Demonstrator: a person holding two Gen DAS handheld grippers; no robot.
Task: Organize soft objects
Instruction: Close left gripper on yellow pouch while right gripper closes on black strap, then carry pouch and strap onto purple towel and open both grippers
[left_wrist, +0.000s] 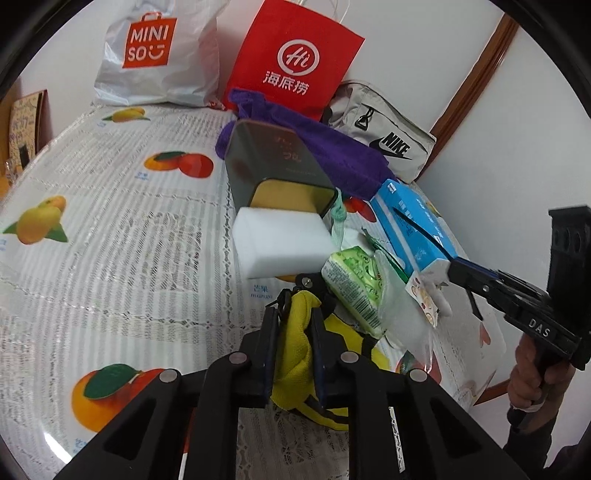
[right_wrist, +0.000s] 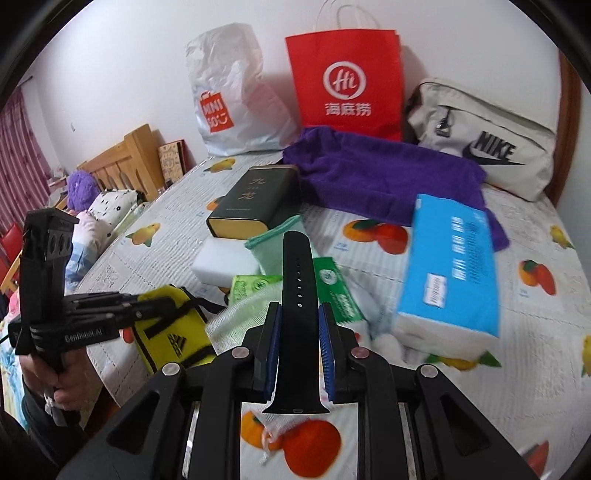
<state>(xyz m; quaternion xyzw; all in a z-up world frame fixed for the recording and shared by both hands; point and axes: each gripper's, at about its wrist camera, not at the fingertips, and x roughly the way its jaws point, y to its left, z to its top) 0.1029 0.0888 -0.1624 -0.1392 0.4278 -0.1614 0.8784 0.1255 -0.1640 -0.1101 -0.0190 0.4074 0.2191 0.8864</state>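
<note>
Yellow fabric pouch (left_wrist: 293, 354) sits pinched in our left claw (left_wrist: 293, 332), low over the counter (left_wrist: 129, 229). Our right claw (right_wrist: 300, 317) is clamped on a black watch strap (right_wrist: 297, 280). Beyond both claws lie a white sponge (left_wrist: 280, 240) and a blue tissue pack (right_wrist: 448, 273).
</note>
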